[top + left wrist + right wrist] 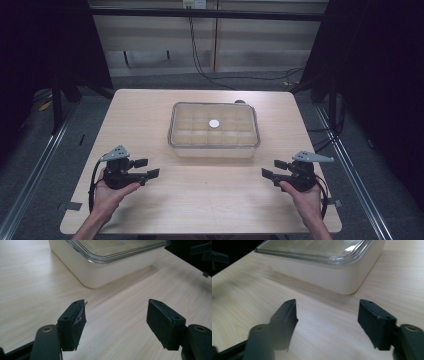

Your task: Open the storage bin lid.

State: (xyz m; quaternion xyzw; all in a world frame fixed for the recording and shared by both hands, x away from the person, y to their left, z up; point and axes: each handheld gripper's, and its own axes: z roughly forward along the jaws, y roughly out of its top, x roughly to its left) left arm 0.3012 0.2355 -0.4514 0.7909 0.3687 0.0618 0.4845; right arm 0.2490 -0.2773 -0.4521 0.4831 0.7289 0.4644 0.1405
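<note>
A: Both jaws are sitting apart, holding nothing: left gripper [141, 168], right gripper [275, 169]. Box [214, 131] is sitting mid-table [210, 200], between them, lid [117, 250] on.

B: Risk?

A: Lid's looking slick, so a one-sided grab is probably skidding the box.

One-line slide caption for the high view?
Two open hand-held grippers, left and right, flank a lidded cream container on a wooden table.
</note>
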